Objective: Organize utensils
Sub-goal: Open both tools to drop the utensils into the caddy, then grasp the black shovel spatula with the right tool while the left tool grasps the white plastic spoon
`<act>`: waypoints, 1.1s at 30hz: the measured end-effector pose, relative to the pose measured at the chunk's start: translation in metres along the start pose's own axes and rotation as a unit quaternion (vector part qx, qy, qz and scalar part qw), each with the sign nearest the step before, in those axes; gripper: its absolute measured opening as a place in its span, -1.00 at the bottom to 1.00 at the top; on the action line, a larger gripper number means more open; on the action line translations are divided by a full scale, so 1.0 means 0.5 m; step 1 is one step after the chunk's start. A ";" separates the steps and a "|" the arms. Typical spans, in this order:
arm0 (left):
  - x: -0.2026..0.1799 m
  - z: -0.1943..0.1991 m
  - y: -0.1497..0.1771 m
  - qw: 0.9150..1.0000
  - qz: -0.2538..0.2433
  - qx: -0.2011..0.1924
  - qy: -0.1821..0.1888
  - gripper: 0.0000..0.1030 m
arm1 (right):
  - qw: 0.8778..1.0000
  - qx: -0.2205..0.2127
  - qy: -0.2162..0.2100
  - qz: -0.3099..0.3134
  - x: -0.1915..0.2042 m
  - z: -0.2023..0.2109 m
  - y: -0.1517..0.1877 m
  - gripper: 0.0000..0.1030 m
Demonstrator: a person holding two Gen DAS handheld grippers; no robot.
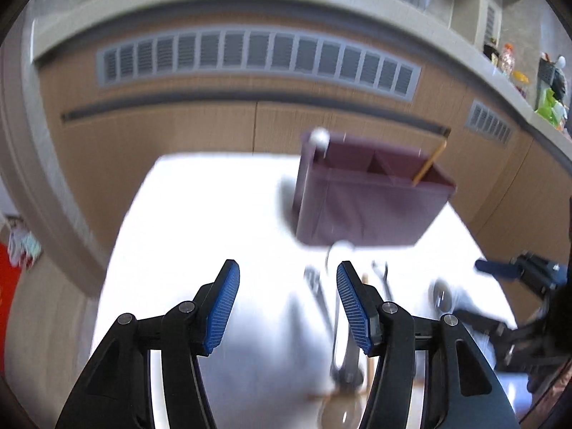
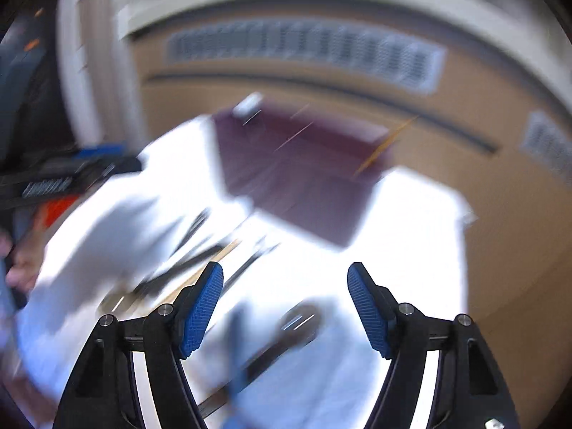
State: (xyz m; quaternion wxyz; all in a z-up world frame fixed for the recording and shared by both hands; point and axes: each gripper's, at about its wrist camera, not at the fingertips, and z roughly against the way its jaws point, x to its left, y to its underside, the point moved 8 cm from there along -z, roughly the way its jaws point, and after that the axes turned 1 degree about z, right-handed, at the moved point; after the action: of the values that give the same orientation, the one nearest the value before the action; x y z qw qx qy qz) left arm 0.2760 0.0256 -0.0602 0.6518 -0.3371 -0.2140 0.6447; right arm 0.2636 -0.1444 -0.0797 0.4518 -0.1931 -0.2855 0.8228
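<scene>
A maroon divided holder (image 1: 371, 200) stands on the white table (image 1: 200, 214) with a wooden chopstick (image 1: 429, 164) and a white-tipped utensil (image 1: 320, 137) sticking out of it. In front of it lie loose metal utensils: a long-handled spoon (image 1: 338, 321), a fork (image 1: 316, 286) and another spoon (image 1: 441, 296). My left gripper (image 1: 287, 307) hangs open above the table just left of them, nothing between its pads. In the blurred right wrist view my right gripper (image 2: 286, 304) is open above a dark spoon (image 2: 296, 321), with the holder (image 2: 304, 178) beyond.
Wooden cabinet fronts with grey vents (image 1: 257, 53) run behind the table under a pale counter. My right gripper's blue pad (image 1: 495, 268) shows at the right edge of the left wrist view. A hand (image 2: 18, 261) holding the left gripper (image 2: 71, 171) is at the right wrist view's left.
</scene>
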 end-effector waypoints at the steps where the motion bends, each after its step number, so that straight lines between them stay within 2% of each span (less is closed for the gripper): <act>1: 0.005 0.003 0.018 1.000 0.003 0.007 -0.002 0.12 | 1.000 0.016 -0.016 0.009 0.024 -0.010 0.019 0.18; 2: 0.008 0.006 0.031 1.000 0.005 0.012 -0.003 0.12 | 0.999 0.026 -0.023 0.009 0.036 -0.016 0.032 0.00; 3: 0.009 0.010 0.048 1.000 0.007 0.018 -0.002 0.12 | 0.999 0.037 -0.026 0.004 0.048 -0.023 0.046 -0.10; 6: 0.008 0.012 0.081 1.000 0.004 0.031 0.002 0.12 | 0.997 0.059 -0.034 -0.033 0.064 -0.044 0.069 -0.12; 9: 0.005 0.007 0.099 0.999 -0.001 0.039 0.004 0.12 | 0.994 0.062 -0.037 -0.086 0.062 -0.066 0.071 -0.14; 12: 0.003 0.009 0.101 0.999 -0.007 0.034 0.003 0.12 | 0.988 0.076 -0.015 -0.137 0.039 -0.098 0.053 -0.31; 16: 0.013 0.009 0.103 0.999 0.001 0.035 0.004 0.12 | 0.978 0.080 -0.016 -0.190 0.025 -0.126 0.028 -0.34; 18: 0.020 0.008 0.106 0.999 0.008 0.035 0.004 0.12 | 0.979 0.090 0.002 -0.185 0.027 -0.146 0.018 -0.37; 21: 0.021 0.005 0.108 0.999 0.012 0.036 0.007 0.12 | 0.978 0.108 0.018 -0.180 0.032 -0.167 0.019 -0.52; 25: 0.007 -0.005 0.103 0.999 0.007 0.043 0.021 0.12 | 0.982 0.108 0.018 -0.157 0.046 -0.178 0.016 -0.52; 28: -0.015 -0.017 0.092 0.998 -0.011 0.053 0.037 0.12 | 0.986 0.104 0.018 -0.126 0.055 -0.172 0.017 -0.64; 29: -0.025 -0.023 0.087 0.997 -0.021 0.058 0.041 0.12 | 0.988 0.102 0.016 -0.118 0.056 -0.167 0.019 -0.74; 33: -0.061 -0.054 0.067 0.993 -0.049 0.082 0.068 0.10 | 0.987 0.099 0.009 -0.127 0.031 -0.152 0.034 -0.85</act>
State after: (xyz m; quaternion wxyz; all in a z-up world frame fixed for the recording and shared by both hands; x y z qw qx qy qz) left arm 0.2695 -0.0109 -0.0979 0.7211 -0.3151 -0.1316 0.6028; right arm 0.2885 -0.1159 -0.1493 0.5721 -0.1172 -0.2204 0.7813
